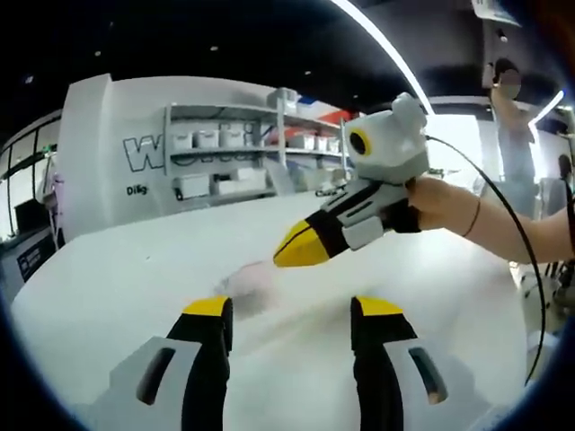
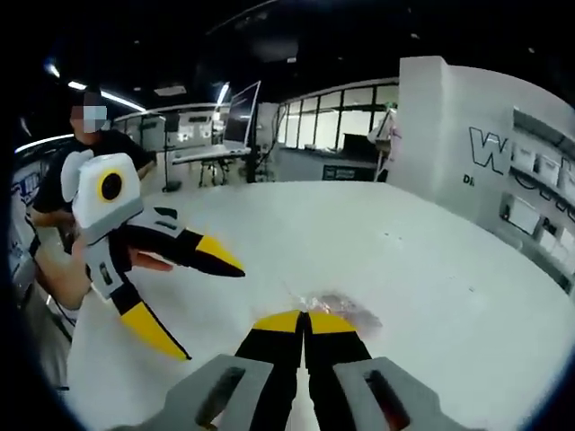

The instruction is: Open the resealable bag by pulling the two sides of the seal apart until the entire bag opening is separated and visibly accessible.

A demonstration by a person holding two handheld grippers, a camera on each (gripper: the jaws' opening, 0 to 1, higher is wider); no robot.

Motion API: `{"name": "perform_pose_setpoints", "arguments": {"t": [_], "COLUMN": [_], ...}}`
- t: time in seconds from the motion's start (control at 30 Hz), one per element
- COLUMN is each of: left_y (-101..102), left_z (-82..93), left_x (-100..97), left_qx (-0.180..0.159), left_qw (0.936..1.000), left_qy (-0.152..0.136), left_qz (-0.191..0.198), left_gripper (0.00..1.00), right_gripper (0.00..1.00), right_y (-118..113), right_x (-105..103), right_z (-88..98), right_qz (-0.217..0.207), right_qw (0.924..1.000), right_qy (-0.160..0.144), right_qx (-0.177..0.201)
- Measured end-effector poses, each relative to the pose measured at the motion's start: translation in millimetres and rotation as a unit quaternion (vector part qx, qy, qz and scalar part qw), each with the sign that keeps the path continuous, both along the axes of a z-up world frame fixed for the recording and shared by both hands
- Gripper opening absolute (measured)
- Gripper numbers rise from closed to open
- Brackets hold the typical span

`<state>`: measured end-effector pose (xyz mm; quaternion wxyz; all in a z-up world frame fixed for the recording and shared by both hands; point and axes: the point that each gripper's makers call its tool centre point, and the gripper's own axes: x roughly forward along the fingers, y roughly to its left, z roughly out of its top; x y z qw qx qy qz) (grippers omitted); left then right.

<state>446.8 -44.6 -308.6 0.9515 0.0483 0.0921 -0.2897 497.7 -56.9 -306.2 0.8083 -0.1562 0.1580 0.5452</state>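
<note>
A small clear resealable bag (image 1: 250, 285) with a pinkish tint lies flat on the white table (image 1: 117, 287); it is blurred, and its seal cannot be made out. In the left gripper view my left gripper (image 1: 293, 310) stands wide open, just short of the bag. The right gripper (image 1: 280, 259), held by a hand, comes in from the right with its yellow tips together just above the bag. In the right gripper view my right gripper (image 2: 304, 321) is shut, with the bag (image 2: 340, 307) just past its tips. To the left, the left gripper (image 2: 212, 312) hangs open over the table (image 2: 359, 233).
The person (image 2: 85, 157) holding the grippers stands at the table's edge. Behind the table is a white wall with lettering and shelves of white bins (image 1: 220, 148). Desks and windows (image 2: 314, 126) fill the far side of the room.
</note>
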Motion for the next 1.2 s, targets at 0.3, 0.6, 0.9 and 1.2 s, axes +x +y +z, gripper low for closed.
{"name": "perform_pose_setpoints", "arguments": {"t": [0.3,0.6,0.9,1.2], "left_y": [0.2,-1.9,-0.7,-1.5], "left_z": [0.5,-0.2,0.7,-0.2], "left_x": [-0.2,-1.6,-2.4,-2.8], "left_qx": [-0.011,-0.051,-0.068,-0.069], "left_qw": [0.9999,0.9983,0.9972,0.9970], "left_qy": [0.004,0.028,0.031,0.033], "left_qz": [0.001,-0.008,-0.006,-0.007], "left_gripper": [0.53,0.43,0.43,0.43], "right_gripper": [0.00,0.00,0.00,0.00], "right_y": [-0.8,0.3,0.6,-2.3], "right_x": [-4.3,-11.4,-18.4,-17.6], "right_z": [2.5,-0.9,-1.5,-1.4], "right_qz": [-0.002,0.007,0.009,0.022], "right_qw": [0.9996,0.9992,0.9991,0.9996], "right_qy": [0.014,0.030,0.033,0.016], "right_qx": [0.024,0.024,0.026,-0.007]}}
